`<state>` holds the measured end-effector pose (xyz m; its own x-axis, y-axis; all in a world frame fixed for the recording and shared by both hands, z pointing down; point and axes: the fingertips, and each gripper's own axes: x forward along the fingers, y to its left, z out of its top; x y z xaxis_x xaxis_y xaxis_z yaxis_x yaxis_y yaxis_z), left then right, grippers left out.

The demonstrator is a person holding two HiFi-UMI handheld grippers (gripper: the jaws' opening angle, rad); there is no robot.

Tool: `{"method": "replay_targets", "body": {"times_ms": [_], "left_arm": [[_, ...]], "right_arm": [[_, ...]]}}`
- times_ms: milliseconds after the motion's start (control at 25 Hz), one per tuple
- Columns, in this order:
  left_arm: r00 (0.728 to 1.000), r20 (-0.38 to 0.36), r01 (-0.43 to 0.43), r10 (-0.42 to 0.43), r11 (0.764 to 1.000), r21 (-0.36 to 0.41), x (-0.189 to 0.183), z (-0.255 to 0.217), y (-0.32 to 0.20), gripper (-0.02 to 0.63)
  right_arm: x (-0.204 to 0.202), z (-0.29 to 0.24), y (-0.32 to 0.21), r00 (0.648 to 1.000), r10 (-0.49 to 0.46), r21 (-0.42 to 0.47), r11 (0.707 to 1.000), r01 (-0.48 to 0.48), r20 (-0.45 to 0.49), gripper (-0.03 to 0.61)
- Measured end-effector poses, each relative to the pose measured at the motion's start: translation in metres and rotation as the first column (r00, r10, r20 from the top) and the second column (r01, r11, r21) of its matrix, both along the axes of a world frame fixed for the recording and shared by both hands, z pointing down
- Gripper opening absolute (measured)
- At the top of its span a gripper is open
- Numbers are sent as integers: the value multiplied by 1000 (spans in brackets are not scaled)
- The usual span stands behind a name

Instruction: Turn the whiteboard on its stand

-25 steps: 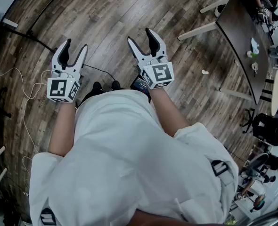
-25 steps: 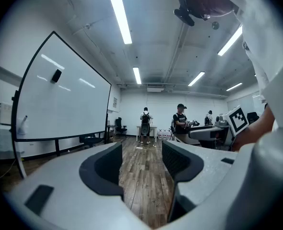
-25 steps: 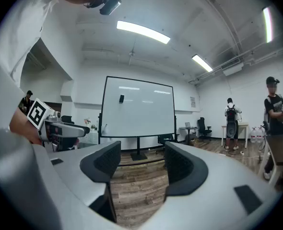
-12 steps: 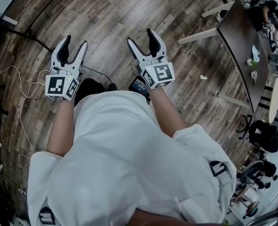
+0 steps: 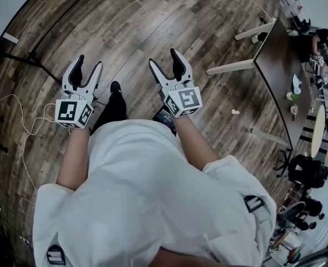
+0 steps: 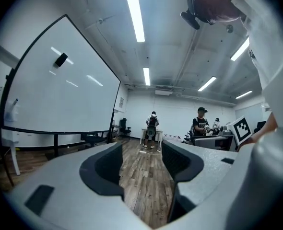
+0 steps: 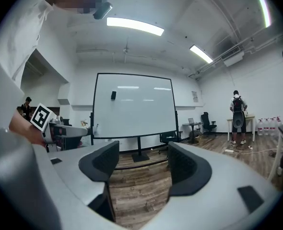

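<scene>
Floor [image 5: 153, 26] of dark wood planks fills the room, under strip lights and pale walls. Before the far wall the whiteboard [image 7: 134, 104] stands upright on its stand [image 7: 140, 156], well apart from both grippers. The right gripper view faces it squarely; the left gripper view catches it aslant, its left edge cut off. Part of the stand's foot is hidden behind the fingers. A long dark surface [image 5: 275, 54] sits off to the right, its far end crowded and too small to read. The holder's white shirt [image 5: 147, 193] hides most of the legs; one shoe [image 5: 115, 87] shows. The left gripper [image 5: 88, 63] has its fingers spread with nothing between them. The right gripper [image 5: 164, 58] has just been opening its fingers, which are also empty. A small dark mark [image 7: 113, 95] on the board is too small to tell.
</scene>
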<state>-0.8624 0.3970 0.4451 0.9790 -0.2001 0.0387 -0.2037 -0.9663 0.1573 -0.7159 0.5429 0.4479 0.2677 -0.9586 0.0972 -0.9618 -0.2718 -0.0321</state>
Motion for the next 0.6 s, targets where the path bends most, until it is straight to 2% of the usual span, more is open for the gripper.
{"method": "replay_targets", "body": {"times_ms": [200, 320, 400, 520, 600], "left_arm": [[999, -25, -36, 37, 999, 26, 63, -18, -68, 252], [998, -25, -65, 66, 997, 40, 97, -25, -107, 252], [997, -27, -71, 72, 997, 38, 118, -26, -134, 252], [997, -41, -69, 70, 997, 24, 144, -25, -168, 252], [997, -42, -71, 72, 997, 20, 160, -22, -185, 252]], "right_arm": [[50, -19, -76, 1000, -13, 5, 1000, 14, -26, 304], [84, -32, -117, 1000, 13, 35, 999, -12, -17, 304], [107, -38, -139, 999, 42, 54, 998, -41, -22, 271], [134, -42, -165, 998, 53, 64, 997, -51, -32, 272], [148, -41, -178, 998, 43, 68, 997, -41, -34, 293]]}}
